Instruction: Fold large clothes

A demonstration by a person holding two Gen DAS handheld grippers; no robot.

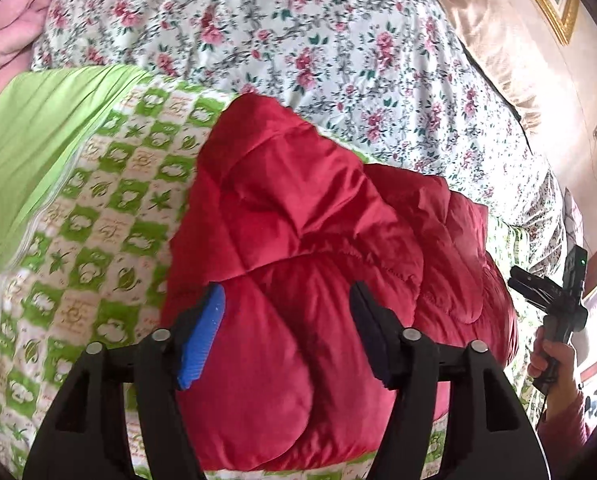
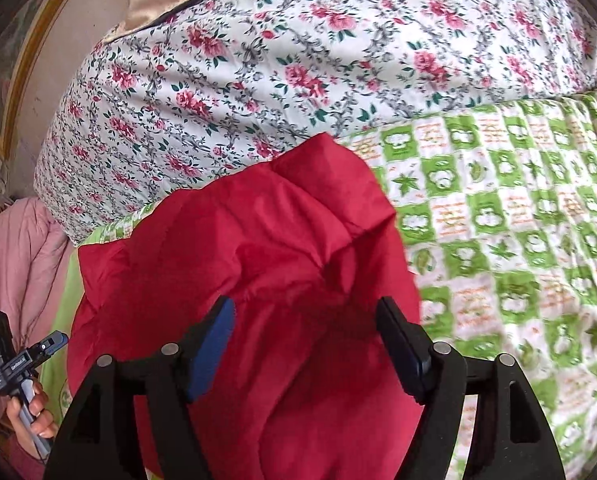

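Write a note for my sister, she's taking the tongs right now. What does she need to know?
Left tongs: open, nothing held, over the red padded jacket.
Right tongs: open too, nothing held, over the same jacket.
The jacket lies bunched and partly folded on the green checked cover, in front of the flowered quilt.
Done: the jacket looks folded over itself into a puffy bundle.
Left: probably flatten it and tidy the fold, then take the next garment.
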